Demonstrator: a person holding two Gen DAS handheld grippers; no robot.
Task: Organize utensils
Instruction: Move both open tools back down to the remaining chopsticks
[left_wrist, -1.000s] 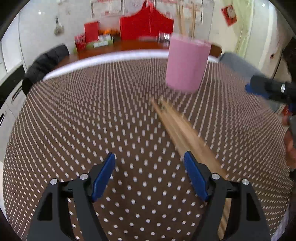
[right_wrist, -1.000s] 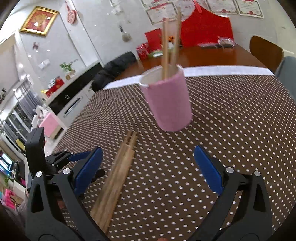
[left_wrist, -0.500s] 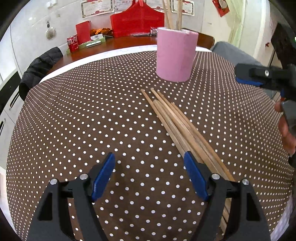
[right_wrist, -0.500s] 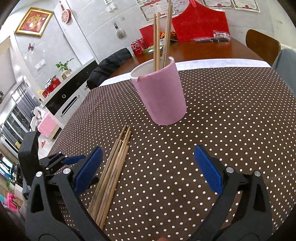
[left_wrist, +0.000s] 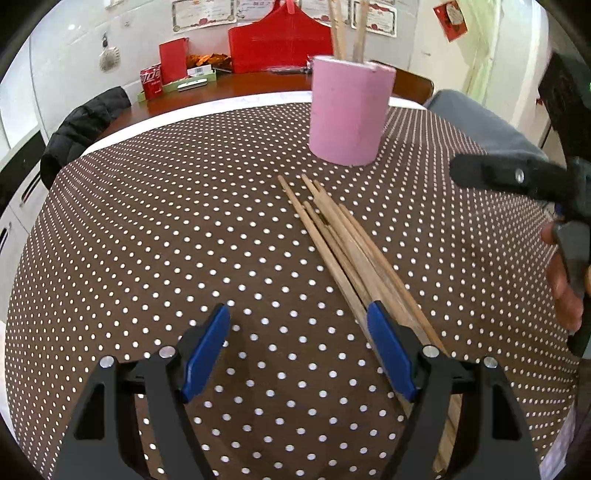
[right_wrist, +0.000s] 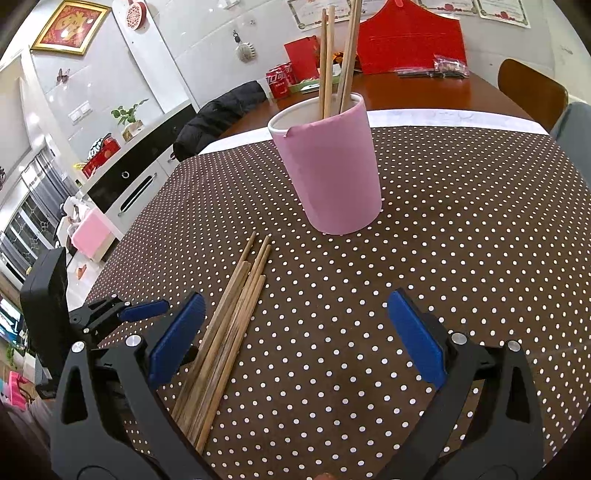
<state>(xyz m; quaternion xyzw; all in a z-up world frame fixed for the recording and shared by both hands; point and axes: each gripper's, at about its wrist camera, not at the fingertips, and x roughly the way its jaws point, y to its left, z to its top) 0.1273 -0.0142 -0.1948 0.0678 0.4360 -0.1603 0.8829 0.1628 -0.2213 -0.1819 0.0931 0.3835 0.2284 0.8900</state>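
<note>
A pink cup (left_wrist: 349, 114) (right_wrist: 328, 166) stands upright on the dotted tablecloth with a few wooden chopsticks (right_wrist: 334, 59) in it. A bundle of several loose wooden chopsticks (left_wrist: 347, 247) (right_wrist: 225, 332) lies flat in front of the cup. My left gripper (left_wrist: 297, 350) is open and empty, low over the cloth, with its right finger at the bundle's near end. My right gripper (right_wrist: 295, 343) is open and empty, with its left finger beside the bundle. The right gripper also shows at the right edge of the left wrist view (left_wrist: 517, 177).
The brown dotted tablecloth (left_wrist: 147, 221) covers a round table. Behind it stand a wooden table with a red box (left_wrist: 280, 40) and a cola can (left_wrist: 151, 83). A black jacket (left_wrist: 81, 125) hangs on a chair at the left. A grey chair (left_wrist: 480, 125) is at the right.
Both views have pulled back and steadied; the cup and chopstick bundle now sit slightly farther and lower in view. Both grippers stay open and empty.
</note>
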